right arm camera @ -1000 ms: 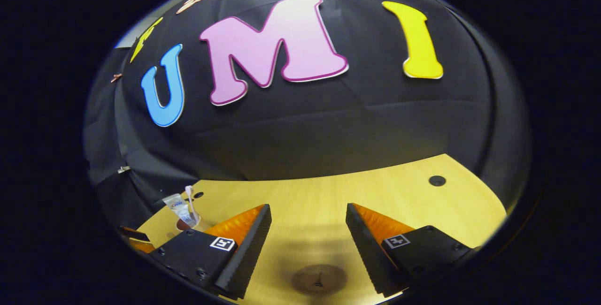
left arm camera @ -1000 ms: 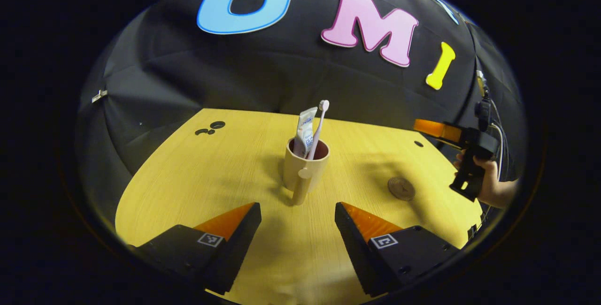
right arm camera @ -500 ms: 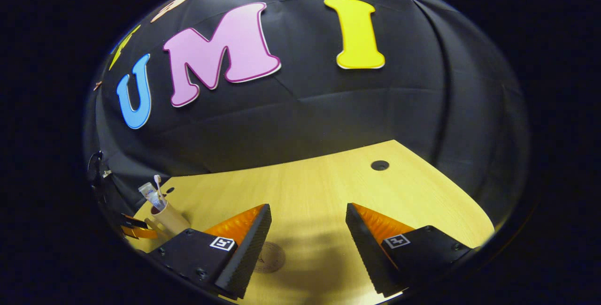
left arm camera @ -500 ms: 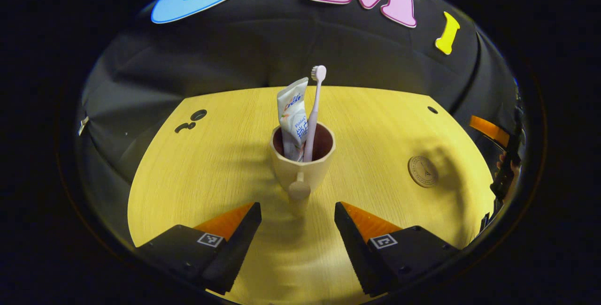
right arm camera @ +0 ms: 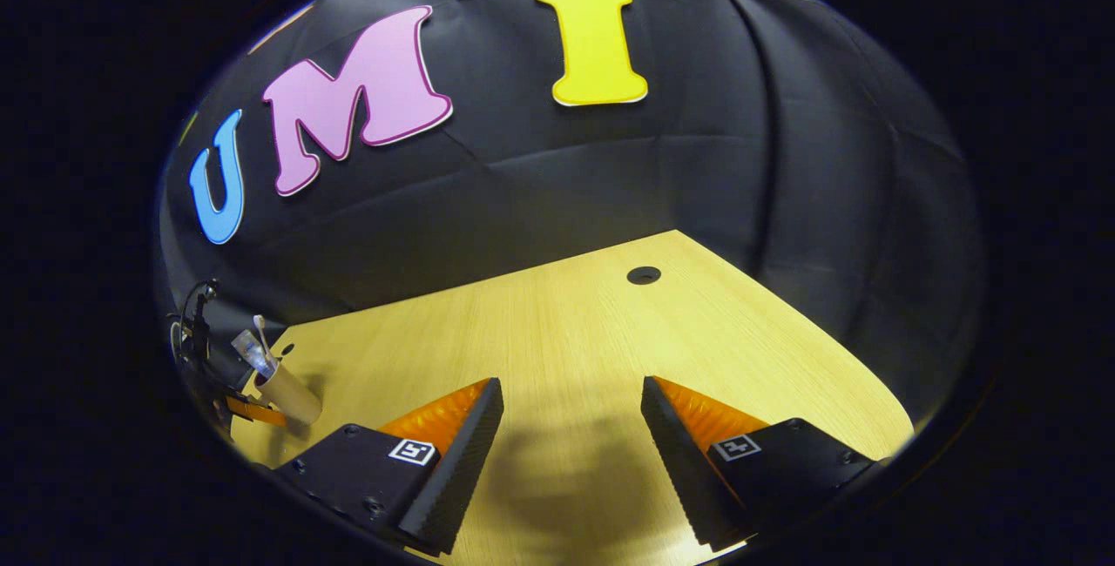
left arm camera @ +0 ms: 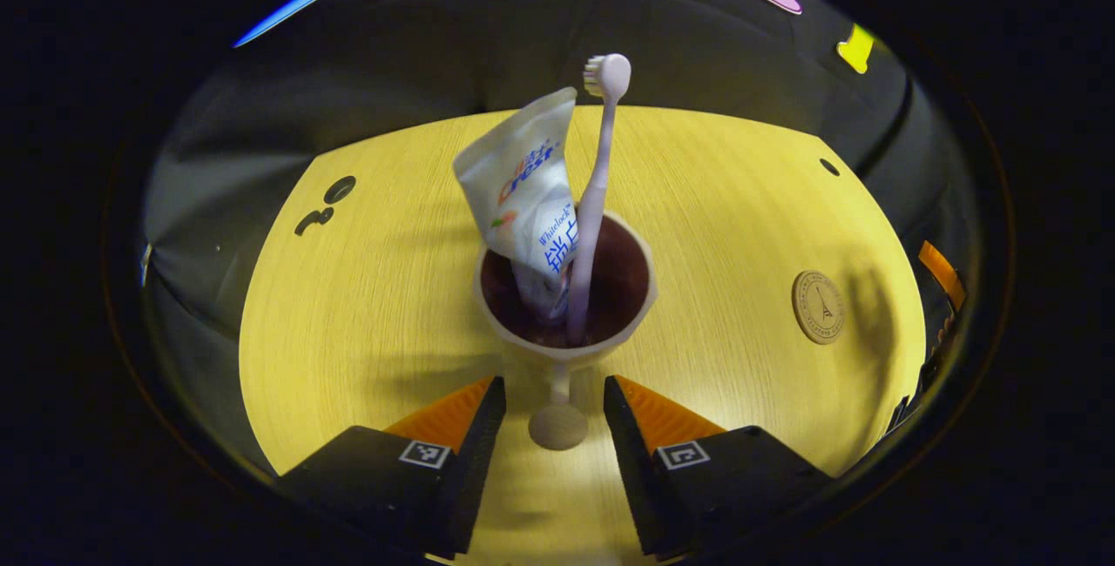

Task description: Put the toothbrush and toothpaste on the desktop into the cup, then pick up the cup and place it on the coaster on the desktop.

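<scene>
Beige cup (left arm camera: 564, 296) holds toothbrush (left arm camera: 594, 200), toothpaste (left arm camera: 525, 196); my left gripper (left arm camera: 554, 396) straddles handle, fingers parted; right gripper (right arm camera: 571, 414) released.

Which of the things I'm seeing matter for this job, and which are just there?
Job: cup, toothpaste, toothbrush, coaster, left tool at the cup's handle.
Just there: desk holes, right tool, idle over bare desk.

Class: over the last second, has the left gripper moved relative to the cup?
Yes. The left gripper has closed in on the cup, its fingers now flanking the handle.
</scene>
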The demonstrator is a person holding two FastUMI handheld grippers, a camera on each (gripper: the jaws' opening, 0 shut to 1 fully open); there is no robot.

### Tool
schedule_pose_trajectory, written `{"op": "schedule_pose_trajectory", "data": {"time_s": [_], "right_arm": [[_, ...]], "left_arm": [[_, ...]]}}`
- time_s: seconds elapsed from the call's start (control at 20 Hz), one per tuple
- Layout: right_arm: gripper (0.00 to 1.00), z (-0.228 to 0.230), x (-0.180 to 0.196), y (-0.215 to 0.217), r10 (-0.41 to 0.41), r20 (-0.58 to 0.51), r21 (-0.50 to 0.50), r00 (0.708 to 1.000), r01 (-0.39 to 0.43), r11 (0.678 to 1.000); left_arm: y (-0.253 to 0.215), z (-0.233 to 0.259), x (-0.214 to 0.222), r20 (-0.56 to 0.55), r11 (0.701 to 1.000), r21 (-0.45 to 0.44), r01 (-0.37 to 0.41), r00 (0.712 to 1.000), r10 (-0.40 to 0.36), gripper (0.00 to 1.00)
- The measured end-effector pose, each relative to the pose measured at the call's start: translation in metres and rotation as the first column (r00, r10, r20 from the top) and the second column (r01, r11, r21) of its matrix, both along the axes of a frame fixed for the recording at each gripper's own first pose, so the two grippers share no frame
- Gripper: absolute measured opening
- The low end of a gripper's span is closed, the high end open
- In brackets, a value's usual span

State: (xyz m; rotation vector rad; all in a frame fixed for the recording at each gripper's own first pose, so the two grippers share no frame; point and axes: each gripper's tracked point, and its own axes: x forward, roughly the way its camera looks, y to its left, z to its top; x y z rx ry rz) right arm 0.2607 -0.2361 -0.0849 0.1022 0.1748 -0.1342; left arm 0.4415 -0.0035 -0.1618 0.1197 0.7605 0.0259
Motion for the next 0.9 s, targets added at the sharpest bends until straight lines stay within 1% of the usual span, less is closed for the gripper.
{"op": "schedule_pose_trajectory", "data": {"time_s": [0.15,0.2,0.25,0.3,0.35,0.45,0.5,0.55,0.9], "right_arm": [[0.98,-0.002,0.0,-0.002,-0.005,-0.007,0.009,1.0,0.005,1.0],[0.98,-0.004,-0.001,-0.004,-0.005,-0.011,0.007,1.0,0.005,1.0],[0.98,-0.005,-0.001,-0.003,-0.005,-0.015,0.009,1.0,0.005,1.0],[0.98,-0.006,-0.001,-0.004,-0.004,-0.018,0.011,1.0,0.005,1.0],[0.98,-0.007,-0.001,-0.004,-0.004,-0.021,0.014,1.0,0.004,1.0],[0.98,-0.009,-0.002,-0.003,-0.001,-0.027,0.018,1.0,0.002,1.0],[0.98,-0.01,-0.002,-0.003,0.0,-0.032,0.018,1.0,0.0,1.0],[0.98,-0.011,-0.002,-0.003,0.002,-0.037,0.02,0.999,-0.001,1.0],[0.98,-0.016,-0.005,0.003,0.008,-0.062,0.025,0.998,-0.006,1.0]], "left_arm": [[-0.001,0.0,0.004,-0.02,1.0,0.005,-0.006,1.0,0.006,0.65],[-0.002,0.001,0.004,-0.027,1.0,-0.004,-0.01,1.0,0.01,0.6],[-0.004,0.001,0.005,-0.033,1.0,-0.013,-0.011,0.999,0.011,0.61],[-0.003,0.001,0.006,-0.035,1.0,-0.012,-0.014,0.999,0.014,0.53],[-0.003,0.001,0.007,-0.044,1.0,-0.017,-0.013,0.999,0.012,0.49],[-0.006,0.0,0.006,-0.06,0.999,-0.03,-0.011,0.998,0.009,0.36],[-0.007,0.001,0.006,-0.063,0.999,-0.031,-0.008,0.998,0.006,0.36],[-0.006,0.001,0.006,-0.067,0.999,-0.032,-0.008,0.998,0.006,0.31],[-0.01,0.003,0.005,-0.043,0.999,-0.05,-0.001,0.999,-0.002,0.23]]}}
